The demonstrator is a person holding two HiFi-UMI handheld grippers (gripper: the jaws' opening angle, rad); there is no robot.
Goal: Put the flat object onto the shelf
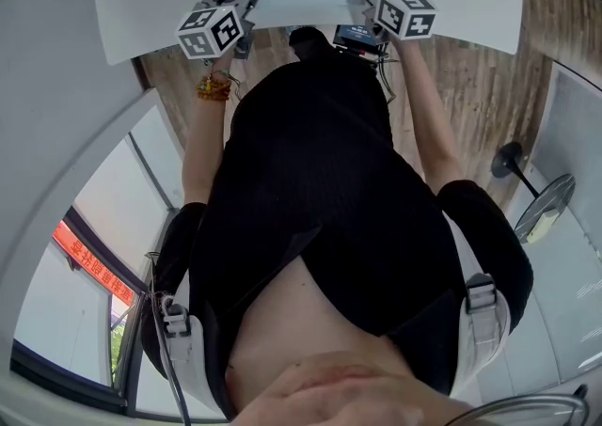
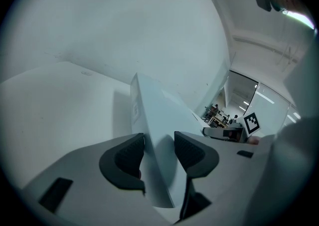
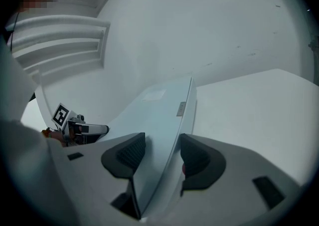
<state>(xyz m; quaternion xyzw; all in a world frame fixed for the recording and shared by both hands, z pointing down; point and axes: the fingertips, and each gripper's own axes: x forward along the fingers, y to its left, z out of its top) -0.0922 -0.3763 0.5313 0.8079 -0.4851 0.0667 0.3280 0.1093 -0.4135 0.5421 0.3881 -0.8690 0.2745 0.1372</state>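
"Holding the flat panel (image 2: 157, 115) yet?"
"Yes — left gripper (image 2: 159, 145) and right gripper (image 3: 162, 151) each pinch an edge. We see it over the white surface (image 2: 55, 115), not released. Setting down remains."

Wood-plank floor (image 1: 480, 86), black round-based stand (image 1: 509, 160), red banner (image 1: 89, 260) (outside the window (image 1: 56, 321))
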